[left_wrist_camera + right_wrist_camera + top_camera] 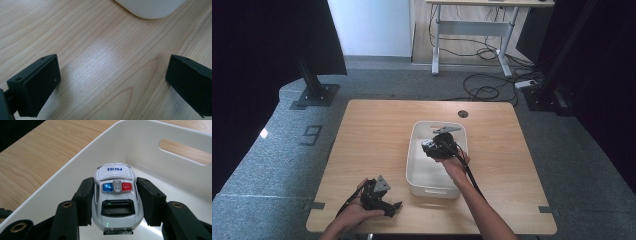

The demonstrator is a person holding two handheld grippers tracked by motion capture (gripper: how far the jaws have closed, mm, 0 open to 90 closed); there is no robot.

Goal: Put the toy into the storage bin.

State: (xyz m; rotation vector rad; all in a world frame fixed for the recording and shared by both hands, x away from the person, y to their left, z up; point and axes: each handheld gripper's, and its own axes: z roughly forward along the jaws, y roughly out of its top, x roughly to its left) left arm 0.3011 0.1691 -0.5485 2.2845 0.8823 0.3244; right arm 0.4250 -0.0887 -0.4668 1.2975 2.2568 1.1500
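Inside bin [75, 167], gripped police car [116, 195]

Your left hand [357, 210] rests low at the near left, with the forearm coming in from the bottom edge. It holds the left gripper [388, 207] close over the table, pointing right and a little away from you. In the left gripper view its two black jaws stand wide apart with nothing between them. Your right arm reaches forward and up the middle, the right hand [455, 165] wrapped around the right gripper [115, 195], which tilts downward. Its jaws are partly closed and press on both flanks of what they hold. A cable trails back along your right forearm.
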